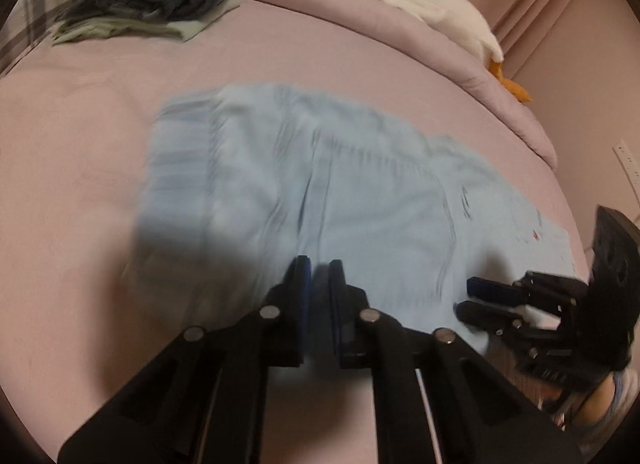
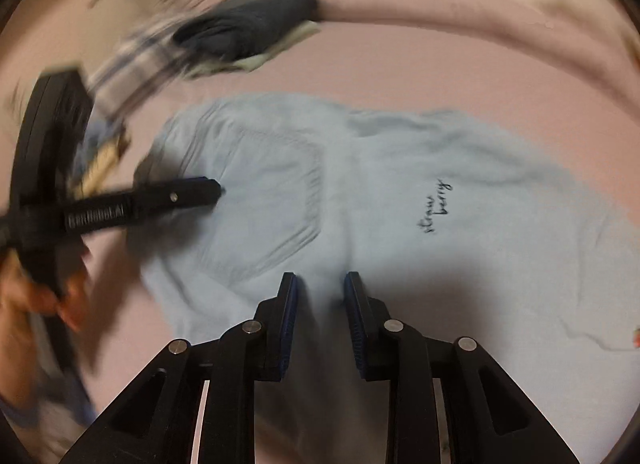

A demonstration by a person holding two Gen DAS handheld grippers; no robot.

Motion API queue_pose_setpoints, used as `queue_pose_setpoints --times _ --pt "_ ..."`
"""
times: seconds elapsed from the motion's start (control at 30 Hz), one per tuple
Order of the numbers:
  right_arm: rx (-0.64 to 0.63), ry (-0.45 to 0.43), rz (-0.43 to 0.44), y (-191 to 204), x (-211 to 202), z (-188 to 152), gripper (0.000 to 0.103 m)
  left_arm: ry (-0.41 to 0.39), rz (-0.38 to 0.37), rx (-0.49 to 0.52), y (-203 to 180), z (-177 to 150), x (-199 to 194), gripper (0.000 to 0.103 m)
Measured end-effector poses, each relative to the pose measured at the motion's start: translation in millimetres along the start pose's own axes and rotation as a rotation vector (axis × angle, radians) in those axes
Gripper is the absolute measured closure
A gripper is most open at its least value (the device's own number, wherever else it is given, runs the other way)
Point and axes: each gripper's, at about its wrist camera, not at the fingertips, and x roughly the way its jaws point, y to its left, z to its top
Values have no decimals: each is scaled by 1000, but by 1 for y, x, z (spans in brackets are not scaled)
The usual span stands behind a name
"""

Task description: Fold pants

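With the light blue pants (image 2: 360, 200) lying spread on the pink bed (image 2: 420, 76), the left gripper (image 1: 319, 264) is nearly together and the right gripper (image 2: 320, 278) slightly apart, neither visibly pinching cloth; both should be catching the near edge evenly.

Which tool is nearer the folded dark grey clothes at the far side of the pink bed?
Left. The left tool sits toward the light blue pants' waistband end, the side facing the dark grey clothes; the right tool is farther along the near edge.
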Motion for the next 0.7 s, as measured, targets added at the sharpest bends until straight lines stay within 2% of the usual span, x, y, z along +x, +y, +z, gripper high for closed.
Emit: queue_pose_setpoints --times 0.07,0.1,0.17,0.2,0.23,0.3,0.33,0.4,0.47,0.5,0.6,0.63,0.7 --pt "-13 26 57 -1 -10 -9 75 -4 -38 -34 9 -6 -7 89" --pt "9 35 86 -6 -15 -10 75 2 -49 -60 13 -6 -11 93" --pt "91 25 167 -24 -26 -6 75 -3 -59 -73 12 -6 -18 90" --pt "119 0 166 -33 -31 -4 75 -14 -51 -66 11 -3 -24 81" --pt "149 -36 131 -47 -40 0 75 -31 -42 -52 6 2 -29 65" --pt "206 -64 84 -68 -46 5 74 -76 -44 -26 -5 14 -35 49" --pt "259 -73 81 -87 -51 7 74 -95 -32 -23 -8 20 -36 46" --pt "290 -94 90 -101 -54 15 72 -97 13 -64 -3 26 -36 47" --pt "307 -80 67 -110 -53 23 70 -87 -42 -161 10 16 -35 47" --pt "305 -63 100 -109 -51 24 70 -75 -77 -220 17 5 -35 47" --pt "232 -16 216 -78 -38 19 70 -48 -119 -319 23 -25 -35 47" --pt "203 -10 226 -72 -40 12 70 -31 -129 -349 23 -31 -32 47" --pt "111 -6 222 -46 -41 -5 70 -4 -196 -460 25 -41 -21 47"
